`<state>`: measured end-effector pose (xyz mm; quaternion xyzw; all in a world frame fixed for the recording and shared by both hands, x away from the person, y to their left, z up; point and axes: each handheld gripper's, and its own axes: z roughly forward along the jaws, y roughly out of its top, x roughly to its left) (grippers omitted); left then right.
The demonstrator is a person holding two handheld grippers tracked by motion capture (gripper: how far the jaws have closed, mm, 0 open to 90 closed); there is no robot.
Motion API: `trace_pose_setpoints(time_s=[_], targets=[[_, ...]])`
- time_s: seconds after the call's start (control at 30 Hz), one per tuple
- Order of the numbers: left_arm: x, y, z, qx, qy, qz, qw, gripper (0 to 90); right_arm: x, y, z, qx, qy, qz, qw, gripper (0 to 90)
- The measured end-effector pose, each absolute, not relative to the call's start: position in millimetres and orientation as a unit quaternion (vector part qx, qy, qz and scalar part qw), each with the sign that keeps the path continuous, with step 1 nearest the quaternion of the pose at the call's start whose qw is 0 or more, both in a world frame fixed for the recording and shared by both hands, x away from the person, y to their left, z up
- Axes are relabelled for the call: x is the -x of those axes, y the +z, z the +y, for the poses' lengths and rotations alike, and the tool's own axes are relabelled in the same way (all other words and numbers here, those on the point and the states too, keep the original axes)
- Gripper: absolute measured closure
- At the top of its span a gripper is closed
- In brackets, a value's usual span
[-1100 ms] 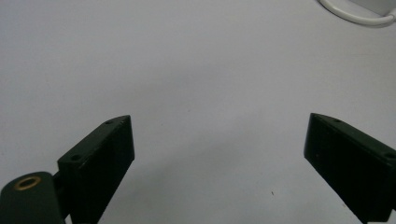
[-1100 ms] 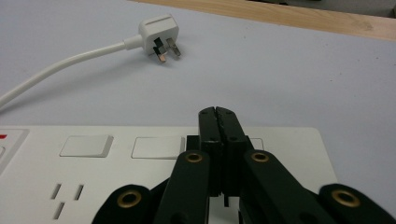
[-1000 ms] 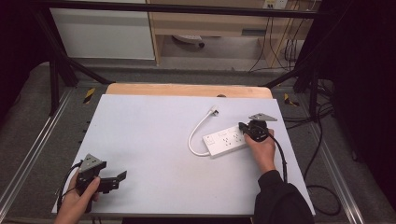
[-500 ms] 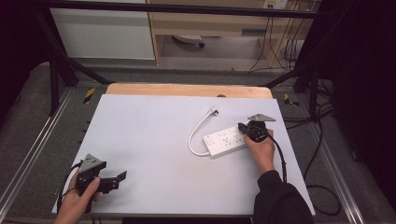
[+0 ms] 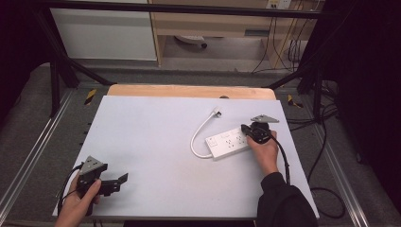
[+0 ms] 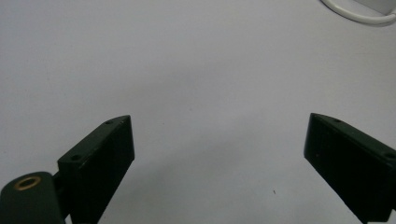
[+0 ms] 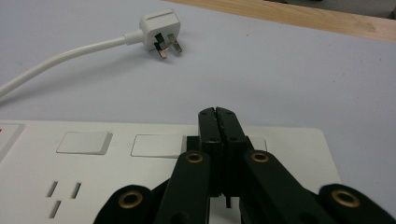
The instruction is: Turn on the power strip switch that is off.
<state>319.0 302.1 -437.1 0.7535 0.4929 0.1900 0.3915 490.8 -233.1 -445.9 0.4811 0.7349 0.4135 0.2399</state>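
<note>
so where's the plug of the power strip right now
In the high view the plug lies on the white table, right of centre toward the far edge, just beyond the power strip, where the right claw sits.

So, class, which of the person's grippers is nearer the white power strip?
Right. The right gripper, jaws shut, sits over the power strip at its end, above its switches. The left gripper rests far off, open, near the table's front left corner.

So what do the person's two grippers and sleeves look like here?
Both the left gripper and the right gripper are black, each topped by a grey three-cornered plate and trailing a black cable. Their jaws are flat black blocks with brass-coloured pivot pins. The right forearm wears a dark sleeve.
</note>
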Motion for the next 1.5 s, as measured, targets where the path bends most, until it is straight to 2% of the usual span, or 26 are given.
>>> trace_pose_setpoints(time_s=[0.7,0.87,1.17,1.3,1.37,1.5], targets=[[-319.3,-436.7,302.4,-0.752,0.191,0.494,0.393,8.1,-489.9,-429.4,-236.9,-0.483,0.424,0.725,0.248,90.0],[-319.0,-436.5,302.7,-0.75,0.192,0.494,0.395,8.1,-490.3,-422.9,-237.6,-0.482,0.428,0.723,0.249,86.8],[-319.8,-436.7,303.3,-0.749,0.191,0.496,0.395,8.1,-492.8,-411.5,-238.8,-0.495,0.445,0.708,0.235,61.1],[-319.3,-436.4,303.0,-0.749,0.191,0.496,0.396,8.1,-495.0,-408.0,-237.0,-0.51,0.432,0.708,0.23,38.6],[-318.9,-436.0,302.8,-0.748,0.192,0.496,0.396,8.1,-495.1,-405.9,-236.5,-0.514,0.432,0.705,0.229,33.4],[-319.7,-436.4,302.6,-0.751,0.19,0.494,0.395,8.0,-495.5,-402.4,-234.1,-0.523,0.42,0.706,0.23,15.5]])
